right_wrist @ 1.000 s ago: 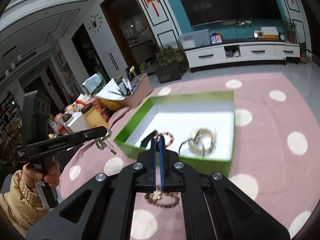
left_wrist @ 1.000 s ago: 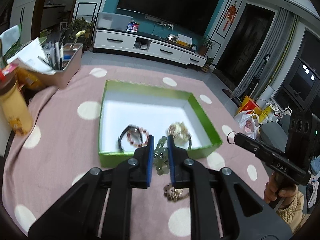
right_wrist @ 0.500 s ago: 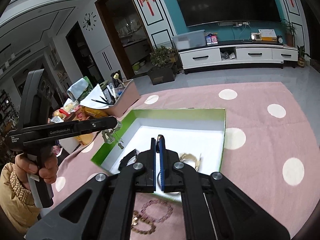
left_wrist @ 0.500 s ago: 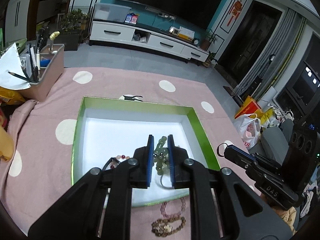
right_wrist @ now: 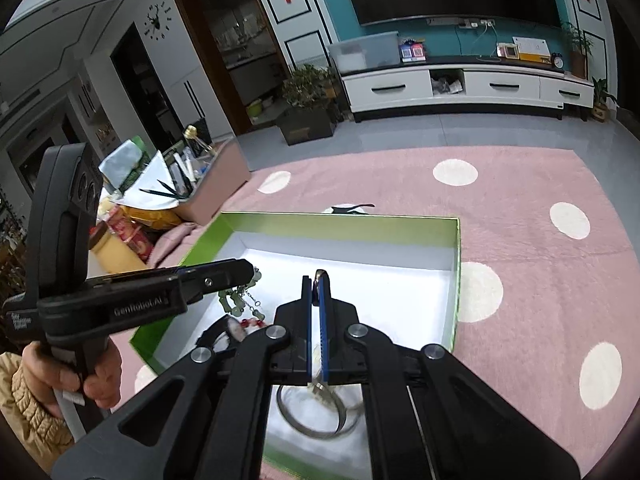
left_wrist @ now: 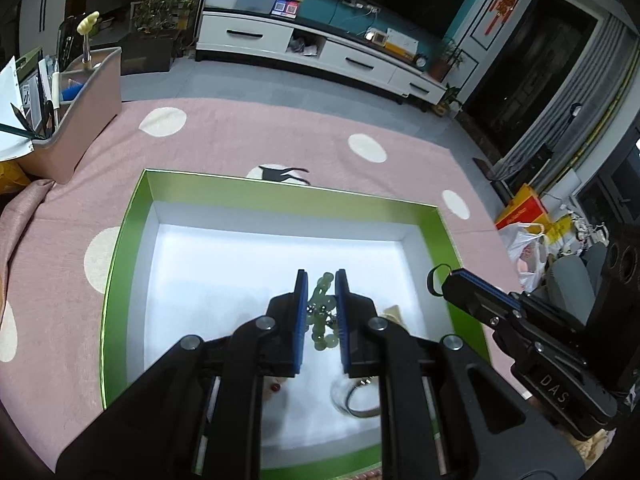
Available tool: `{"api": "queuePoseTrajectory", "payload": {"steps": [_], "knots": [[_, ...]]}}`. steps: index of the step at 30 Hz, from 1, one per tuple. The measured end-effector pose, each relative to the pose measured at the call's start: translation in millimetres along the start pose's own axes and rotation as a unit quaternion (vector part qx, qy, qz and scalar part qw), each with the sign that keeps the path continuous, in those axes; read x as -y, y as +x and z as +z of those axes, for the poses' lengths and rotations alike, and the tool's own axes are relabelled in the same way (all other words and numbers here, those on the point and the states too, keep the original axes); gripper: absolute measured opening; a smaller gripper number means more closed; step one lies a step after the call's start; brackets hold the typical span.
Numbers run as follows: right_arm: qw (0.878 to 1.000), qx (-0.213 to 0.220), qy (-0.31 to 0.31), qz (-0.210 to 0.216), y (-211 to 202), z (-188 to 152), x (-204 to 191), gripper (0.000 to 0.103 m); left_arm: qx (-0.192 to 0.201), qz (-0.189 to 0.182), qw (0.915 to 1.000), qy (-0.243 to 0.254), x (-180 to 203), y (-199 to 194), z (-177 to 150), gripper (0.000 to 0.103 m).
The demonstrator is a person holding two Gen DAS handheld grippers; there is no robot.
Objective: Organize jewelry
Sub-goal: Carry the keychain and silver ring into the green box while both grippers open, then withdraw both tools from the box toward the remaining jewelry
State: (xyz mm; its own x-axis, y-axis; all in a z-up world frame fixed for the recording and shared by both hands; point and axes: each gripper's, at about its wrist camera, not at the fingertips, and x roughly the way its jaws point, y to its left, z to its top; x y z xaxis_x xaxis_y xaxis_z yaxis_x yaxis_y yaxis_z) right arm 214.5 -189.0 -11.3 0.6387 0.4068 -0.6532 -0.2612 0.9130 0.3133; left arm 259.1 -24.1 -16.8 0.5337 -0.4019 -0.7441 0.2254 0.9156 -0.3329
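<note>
A green box [left_wrist: 129, 216] with a white floor lies on the pink dotted cloth [left_wrist: 68, 208]. My left gripper [left_wrist: 321, 280] is shut on a green bead bracelet [left_wrist: 320, 308] and holds it above the box floor; the bracelet hangs from it in the right wrist view [right_wrist: 236, 300]. My right gripper [right_wrist: 318, 284] is shut on a dark ring [right_wrist: 321, 276] over the box [right_wrist: 456, 280]. A silver bangle [right_wrist: 312, 416] and a red bead bracelet [right_wrist: 250, 323] lie in the box under the grippers.
A beige organizer bin [left_wrist: 84, 116] with pens and papers stands on the cloth's left. A yellow jar [right_wrist: 114, 250] and snack packs sit beside it. A white TV cabinet [left_wrist: 320, 56] lines the far wall. Bags [left_wrist: 528, 236] lie on the floor at right.
Both grippers have moved forward from the front of the box to above its floor, each carrying its piece. More of the box floor and its far wall now fills the views.
</note>
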Motion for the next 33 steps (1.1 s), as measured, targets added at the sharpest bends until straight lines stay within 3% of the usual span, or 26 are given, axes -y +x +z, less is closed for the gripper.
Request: {"api": "queuePoseTrajectory", "payload": {"steps": [10,13,15,17,19,22,23,25,27,33], "knots": [[1.0,-0.022,0.007,-0.016,25.9,2.1,5.7,0.004,-0.006,0.025,0.9996,0.012,-2.8,17.7,-0.1,0.013],[0.999,-0.023,0.012,-0.021,25.3,0.8,8.1,0.025,-0.005,0.028,0.9995,0.012,-3.4,17.0,-1.3,0.014],[0.999,-0.017,0.012,-0.028,21.4,-0.8,9.1,0.028,-0.001,0.032,0.9994,0.013,-3.6,15.3,-2.1,0.015],[1.0,-0.012,0.014,-0.022,14.6,-4.2,9.8,0.028,0.005,0.037,0.9991,0.019,-2.4,10.9,-3.6,0.023],[1.0,-0.006,0.014,-0.02,6.2,-8.5,9.5,0.03,0.014,0.04,0.9988,0.025,0.0,4.3,-5.5,0.039],[1.0,0.006,0.011,-0.019,-11.8,-17.2,7.7,0.034,0.03,0.049,0.9975,0.042,7.0,-8.8,-10.1,0.048],[1.0,0.008,0.01,-0.019,-17.0,-19.6,6.9,0.038,0.036,0.054,0.9967,0.049,10.3,-14.1,-12.7,0.05],[1.0,0.014,0.01,-0.015,-27.9,-24.6,5.8,0.045,0.044,0.059,0.9956,0.058,14.9,-23.1,-17.0,0.066],[1.0,0.019,0.01,-0.014,-42.4,-32.0,4.0,0.052,0.052,0.063,0.9943,0.069,20.8,-34.3,-23.6,0.074],[0.999,0.032,0.016,-0.018,-82.6,-56.6,-4.1,0.071,0.072,0.085,0.9889,0.098,37.0,-71.1,-52.6,0.088]]}}
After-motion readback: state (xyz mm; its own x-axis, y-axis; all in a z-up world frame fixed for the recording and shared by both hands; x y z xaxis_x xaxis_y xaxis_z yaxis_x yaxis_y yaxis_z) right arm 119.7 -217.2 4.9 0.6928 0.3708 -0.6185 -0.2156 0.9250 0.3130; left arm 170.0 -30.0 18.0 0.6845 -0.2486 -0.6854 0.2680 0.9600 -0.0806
